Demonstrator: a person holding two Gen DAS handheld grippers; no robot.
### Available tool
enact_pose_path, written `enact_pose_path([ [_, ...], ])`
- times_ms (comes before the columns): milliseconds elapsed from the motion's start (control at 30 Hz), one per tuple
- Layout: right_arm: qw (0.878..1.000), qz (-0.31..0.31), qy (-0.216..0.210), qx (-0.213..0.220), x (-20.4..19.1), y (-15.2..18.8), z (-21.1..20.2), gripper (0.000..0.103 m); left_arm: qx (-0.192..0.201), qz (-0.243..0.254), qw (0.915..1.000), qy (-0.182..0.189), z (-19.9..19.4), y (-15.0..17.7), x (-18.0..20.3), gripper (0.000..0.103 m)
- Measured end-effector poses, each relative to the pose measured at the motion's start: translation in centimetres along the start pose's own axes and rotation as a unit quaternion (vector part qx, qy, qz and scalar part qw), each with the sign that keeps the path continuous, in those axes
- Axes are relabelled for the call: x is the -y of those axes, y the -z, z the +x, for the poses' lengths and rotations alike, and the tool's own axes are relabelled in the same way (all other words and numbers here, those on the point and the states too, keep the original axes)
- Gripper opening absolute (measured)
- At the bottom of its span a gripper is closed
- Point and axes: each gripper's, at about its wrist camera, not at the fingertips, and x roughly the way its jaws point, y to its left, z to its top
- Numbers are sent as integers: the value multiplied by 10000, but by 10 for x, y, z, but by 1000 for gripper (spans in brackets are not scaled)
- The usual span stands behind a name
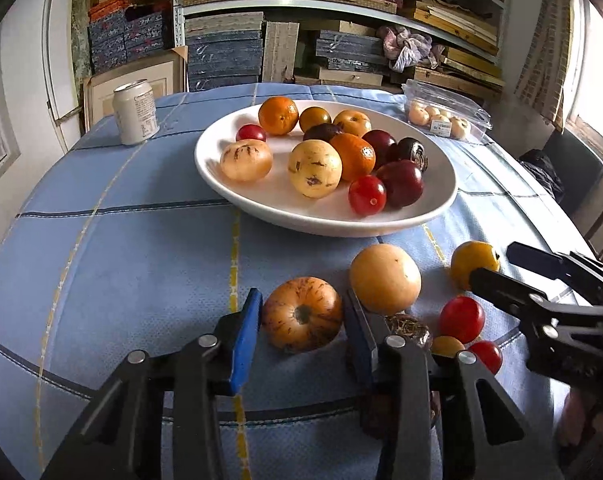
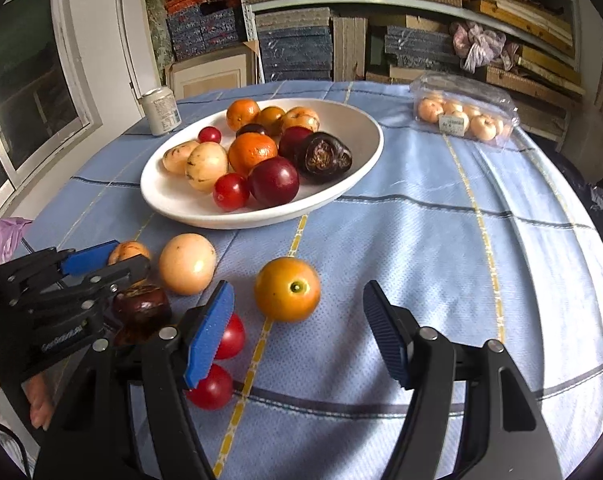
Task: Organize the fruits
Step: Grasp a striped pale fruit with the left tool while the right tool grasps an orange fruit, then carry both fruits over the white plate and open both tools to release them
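Fruits lie in two groups on the blue checked tablecloth [image 2: 441, 240], and I take the white plate [image 1: 301, 216] as my landmark; on the plate sit pale speckled fruits, two oranges, dark red plums, a wrinkled dark fruit and small red tomatoes, heaped close together; behind the plate to its left stands a drink can [image 1: 136, 111], and behind it to its right lies a clear plastic box [image 2: 463, 114] of small pale fruits; in front of the plate, on the cloth, rest the loose ones; my left gripper [image 1: 301, 320] stands with its blue pads apart on either side of a speckled pale fruit [image 1: 301, 314], just beside it, though I cannot tell whether they touch; a smooth pale fruit [image 1: 385, 278] lies just beyond, nearer the plate; my right gripper [image 2: 297, 336] is spread wide with a yellow-orange fruit [image 2: 287, 289] just ahead of its fingers, untouched; a dark brown fruit [image 2: 141, 308] and two red tomatoes [image 2: 231, 336] lie farthest from the plate, near my left-hand pad.
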Motion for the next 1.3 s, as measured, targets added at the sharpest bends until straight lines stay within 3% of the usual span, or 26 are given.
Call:
enact_pose_path([
  [133, 9999, 35, -54, -106, 2, -1, 8, 61, -3, 1, 10000, 8, 0, 1, 0, 41],
  [300, 9993, 53, -211, -288, 2, -1, 14, 37, -20, -34, 10000, 54, -1, 2, -2, 41],
  [600, 9993, 165, -287, -182, 6, 3, 6, 37, 149, 29, 9999, -2, -14, 6, 0, 41],
  [733, 9990, 230, -371, 136, 11, 2, -15, 37, 501, -73, 9986, -136, -32, -1, -5, 41],
  [867, 9972, 422, -392, 484, 20, -5, -39, 37, 612, -291, 9976, -168, -40, -20, -17, 41],
  [1100, 9965, 327, -347, 681, 23, -59, -42, 37, 741, -258, 9958, -474, -32, -76, -30, 41],
  [1300, 9972, 164, -436, 592, 7, -110, 3, 37, 698, -187, 9960, -534, 3, -114, -28, 41],
])
